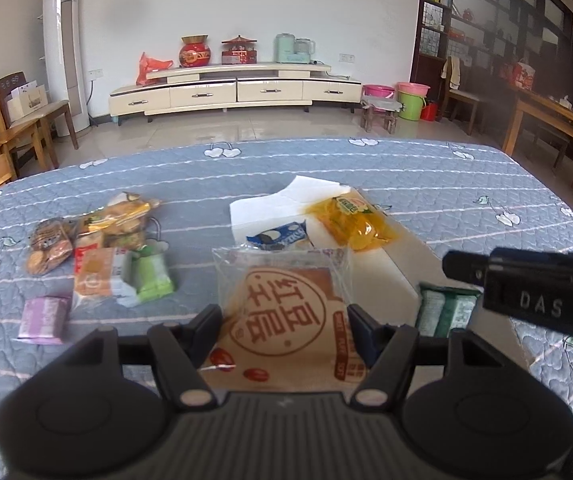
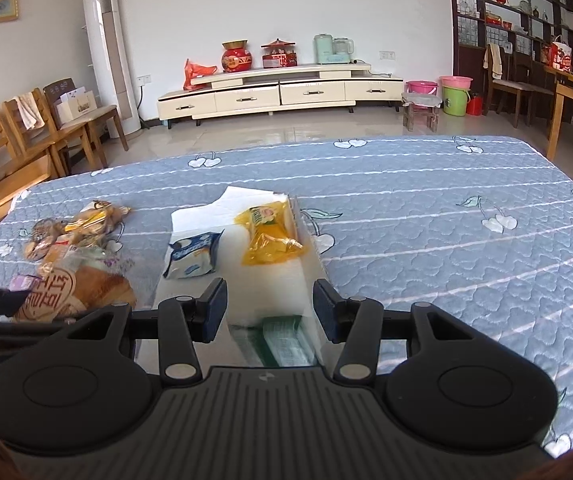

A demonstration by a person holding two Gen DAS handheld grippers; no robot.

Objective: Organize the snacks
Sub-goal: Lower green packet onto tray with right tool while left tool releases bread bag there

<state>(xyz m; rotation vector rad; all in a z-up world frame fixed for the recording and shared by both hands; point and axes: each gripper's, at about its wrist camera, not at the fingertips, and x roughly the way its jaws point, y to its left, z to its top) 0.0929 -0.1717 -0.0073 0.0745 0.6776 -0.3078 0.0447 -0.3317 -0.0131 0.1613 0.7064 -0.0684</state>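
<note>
left gripper (image 1: 284, 330): clamped on bread packet (image 1: 286, 320) | right gripper (image 2: 270, 310): apart, seemingly empty, above tray (image 2: 270, 280)

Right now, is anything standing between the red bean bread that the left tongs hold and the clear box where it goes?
Nothing visible. The red bean bread in the left tongs is beside the clear box, which has bare room around the blue packet.
</note>
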